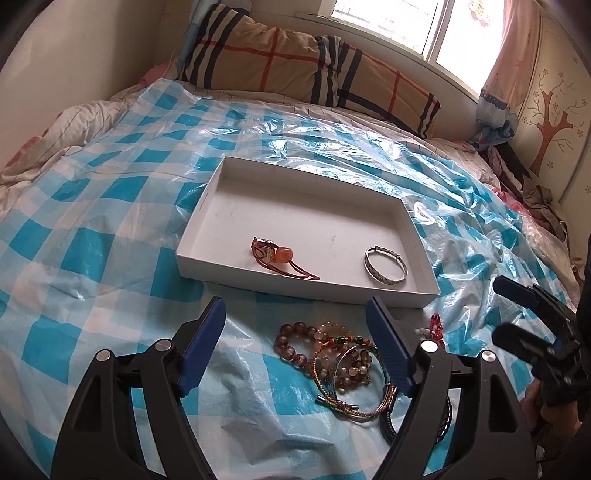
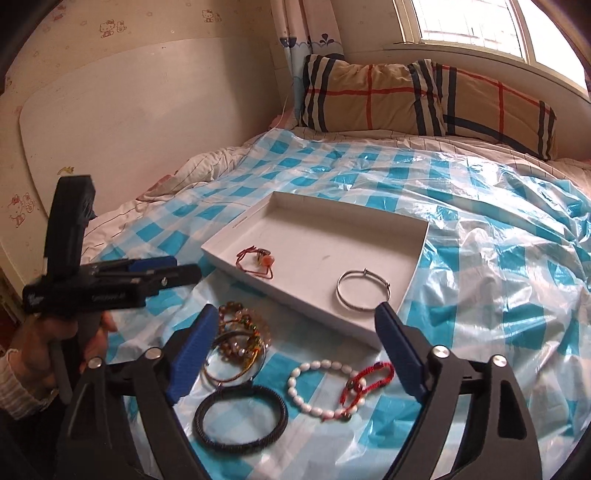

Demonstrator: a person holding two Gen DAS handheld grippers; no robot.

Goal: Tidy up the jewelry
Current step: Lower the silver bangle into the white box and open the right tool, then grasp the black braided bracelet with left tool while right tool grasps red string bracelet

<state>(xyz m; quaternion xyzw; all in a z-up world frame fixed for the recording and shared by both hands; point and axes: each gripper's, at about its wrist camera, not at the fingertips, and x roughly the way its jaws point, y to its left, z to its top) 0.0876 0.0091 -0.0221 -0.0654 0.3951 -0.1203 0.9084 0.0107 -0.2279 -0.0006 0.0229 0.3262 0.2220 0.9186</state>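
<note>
While both grippers hang over the bed w/ nothing gripped, the scene reads:

Left gripper (image 1: 295, 332): fingers spread wide, nothing btwn the pads; hovers above the tangled pile, just short of the tray's near wall.
Right gripper (image 2: 291, 336): fingers also wide apart, no grip; above the loose pieces on the near side of the tray.
Tray (image 1: 236, 173): shallow white box on the blue-white checked plastic sheet (image 1: 110, 206) covering the bed; long side slanted in both views.
In tray: red cord bracelet w/ orange bead (image 1: 275, 256) at near-left corner; silver bangle (image 1: 386, 265) lying flat at near-right corner, well apart from the cord piece.
Tangled pile (image 1: 332, 358): brown bead bracelet, pale-pink bead bracelet, multicolour woven cord, thin gold bangles, all overlapping, on the sheet just outside the tray.
Black braided bangle (image 2: 241, 417): flat on the sheet, touching the pile's near edge.
White bead bracelet (image 2: 319, 386): right of the black one, on the sheet.
Red string bracelet (image 2: 369, 380): overlaps the white beads' right side.
Bkgd: plaid pillow (image 1: 306, 70) at the bed head, window (image 1: 391, 22) behind it.
</note>
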